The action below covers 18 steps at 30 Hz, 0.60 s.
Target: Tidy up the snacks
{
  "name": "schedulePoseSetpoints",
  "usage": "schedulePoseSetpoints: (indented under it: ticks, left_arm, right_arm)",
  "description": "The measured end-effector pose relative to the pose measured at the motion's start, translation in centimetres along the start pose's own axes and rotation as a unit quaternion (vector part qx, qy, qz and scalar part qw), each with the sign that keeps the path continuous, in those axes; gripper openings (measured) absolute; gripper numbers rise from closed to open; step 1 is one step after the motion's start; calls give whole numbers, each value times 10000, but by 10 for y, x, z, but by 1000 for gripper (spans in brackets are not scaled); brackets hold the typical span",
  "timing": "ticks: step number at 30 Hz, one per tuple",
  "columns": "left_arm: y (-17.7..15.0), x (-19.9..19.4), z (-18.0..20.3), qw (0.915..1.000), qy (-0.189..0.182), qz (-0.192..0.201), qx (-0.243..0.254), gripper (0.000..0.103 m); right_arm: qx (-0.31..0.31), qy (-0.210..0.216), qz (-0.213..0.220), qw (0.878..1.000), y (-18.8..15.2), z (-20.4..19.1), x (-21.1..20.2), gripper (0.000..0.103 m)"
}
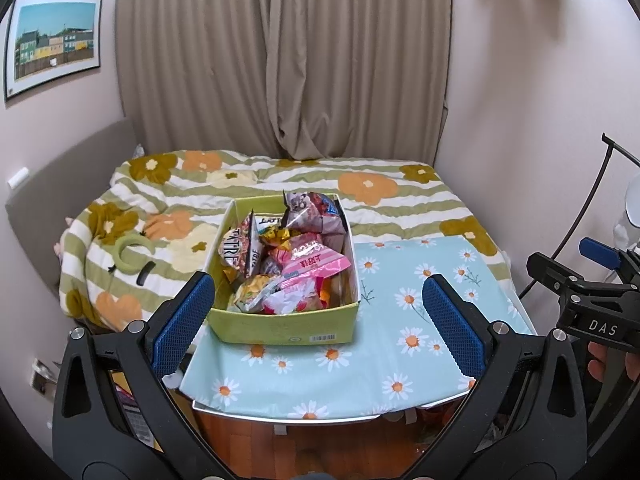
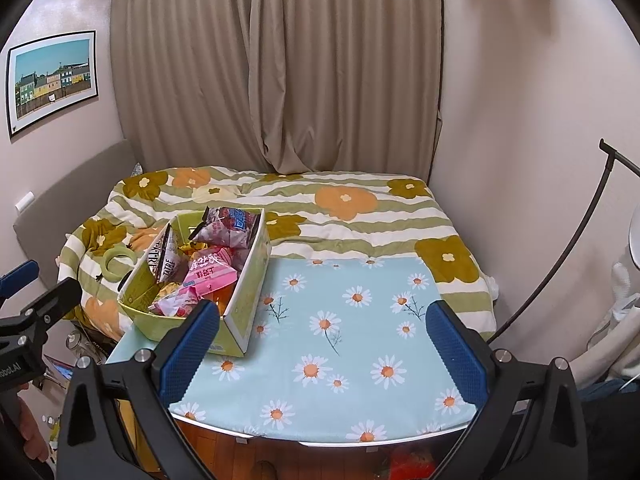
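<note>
A lime-green box (image 1: 280, 326) (image 2: 248, 296) full of snack packets stands on the left part of a small table with a light-blue daisy cloth (image 1: 408, 344) (image 2: 352, 344). A pink packet (image 1: 316, 264) (image 2: 210, 274) lies on top; a grey-pink bag (image 1: 312, 212) (image 2: 230, 226) sits at the far end. My left gripper (image 1: 320, 320) is open and empty, just before the box's near end. My right gripper (image 2: 322, 346) is open and empty over the bare cloth, right of the box. The right gripper also shows in the left wrist view (image 1: 596, 300).
Behind the table lies a bed with a green-striped flowered blanket (image 1: 280, 176) (image 2: 360, 208). A green ring (image 1: 130, 254) (image 2: 118, 260) lies on it at the left. Curtains (image 1: 288, 56) hang behind. A black lamp stand (image 2: 560, 264) curves at the right by the wall.
</note>
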State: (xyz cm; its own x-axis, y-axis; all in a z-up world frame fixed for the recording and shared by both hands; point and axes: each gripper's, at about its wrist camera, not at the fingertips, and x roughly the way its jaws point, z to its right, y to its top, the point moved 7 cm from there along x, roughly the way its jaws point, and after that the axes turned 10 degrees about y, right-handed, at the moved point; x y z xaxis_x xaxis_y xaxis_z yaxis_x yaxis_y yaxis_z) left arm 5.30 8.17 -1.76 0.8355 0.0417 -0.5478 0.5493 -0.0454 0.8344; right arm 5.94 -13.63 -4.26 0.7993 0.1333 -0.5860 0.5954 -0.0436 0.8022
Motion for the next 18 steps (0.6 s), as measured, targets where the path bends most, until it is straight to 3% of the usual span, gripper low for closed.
schedulePoseSetpoints:
  ticks: [14, 18]
  left_arm:
    - [3, 8, -2, 10000, -87, 22, -20, 103]
    - [0, 11, -5, 10000, 32, 59, 3, 103]
  right_arm:
    - [6, -9, -4, 10000, 0, 1, 0, 103]
    - [15, 2, -1, 10000, 0, 2, 0, 103]
